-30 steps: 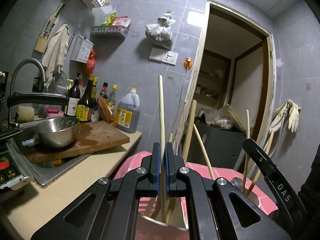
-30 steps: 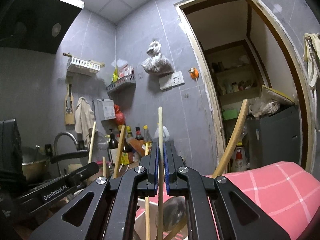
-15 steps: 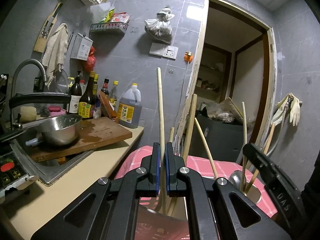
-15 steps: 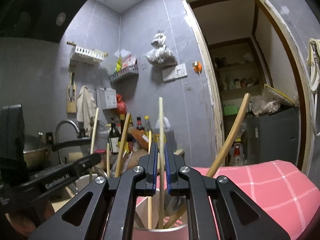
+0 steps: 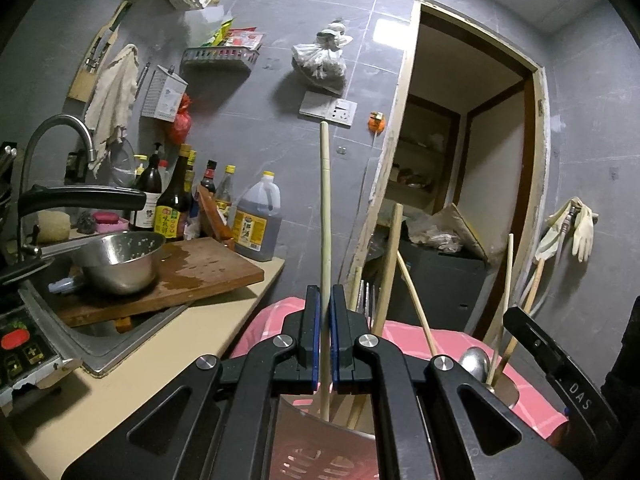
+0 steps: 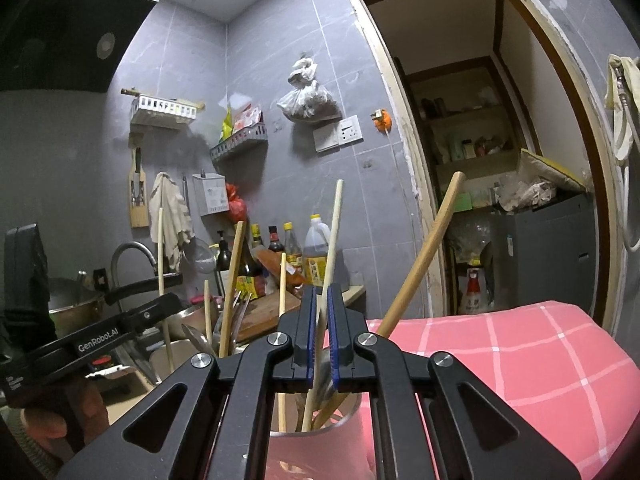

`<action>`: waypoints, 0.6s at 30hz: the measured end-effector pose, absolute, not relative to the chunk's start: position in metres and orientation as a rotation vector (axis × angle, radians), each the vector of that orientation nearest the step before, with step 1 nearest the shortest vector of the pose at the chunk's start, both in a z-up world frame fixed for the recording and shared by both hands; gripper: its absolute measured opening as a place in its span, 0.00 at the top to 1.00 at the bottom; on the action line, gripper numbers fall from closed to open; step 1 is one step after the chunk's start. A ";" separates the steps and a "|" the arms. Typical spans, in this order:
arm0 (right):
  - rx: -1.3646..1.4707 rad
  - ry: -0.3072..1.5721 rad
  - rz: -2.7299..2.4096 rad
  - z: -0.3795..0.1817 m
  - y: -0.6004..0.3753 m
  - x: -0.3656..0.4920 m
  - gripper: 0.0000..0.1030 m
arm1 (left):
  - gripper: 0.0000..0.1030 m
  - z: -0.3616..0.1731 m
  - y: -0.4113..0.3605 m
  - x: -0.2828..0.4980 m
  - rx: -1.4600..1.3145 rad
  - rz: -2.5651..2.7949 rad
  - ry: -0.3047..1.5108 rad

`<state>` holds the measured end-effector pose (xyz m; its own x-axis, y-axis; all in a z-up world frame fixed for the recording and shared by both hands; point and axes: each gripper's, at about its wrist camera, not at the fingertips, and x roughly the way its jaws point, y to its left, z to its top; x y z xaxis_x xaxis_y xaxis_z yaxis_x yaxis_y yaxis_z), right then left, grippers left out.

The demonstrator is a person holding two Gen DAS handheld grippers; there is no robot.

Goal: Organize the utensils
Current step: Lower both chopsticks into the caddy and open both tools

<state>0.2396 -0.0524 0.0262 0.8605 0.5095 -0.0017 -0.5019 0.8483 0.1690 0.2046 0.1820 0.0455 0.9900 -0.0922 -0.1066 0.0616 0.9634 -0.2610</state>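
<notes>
The left gripper (image 5: 325, 340) is clenching a long pale wooden chopstick (image 5: 325, 216) between its jaws. The long axis is standing nearly upright, and the lower end is already dipping into the shiny steel utensil cup (image 5: 320, 424) just below the jaws. The right gripper (image 6: 323, 332) is bracketing a second pale wooden chopstick (image 6: 331, 248), which is leaning slightly right, its foot inside a steel holder cup (image 6: 312, 438); whether the jaws are pinching it, I cannot tell. Probably both sticks only need releasing straight down.
</notes>
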 end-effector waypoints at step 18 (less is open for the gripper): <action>0.160 0.022 0.545 0.027 -0.055 0.237 0.95 | 0.97 0.042 0.171 0.213 -0.241 -0.101 0.111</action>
<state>0.2366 -0.0549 0.0271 0.8550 0.5182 0.0217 -0.5148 0.8427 0.1576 0.2132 0.1705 0.0424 0.9889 -0.1126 -0.0970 0.0862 0.9661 -0.2434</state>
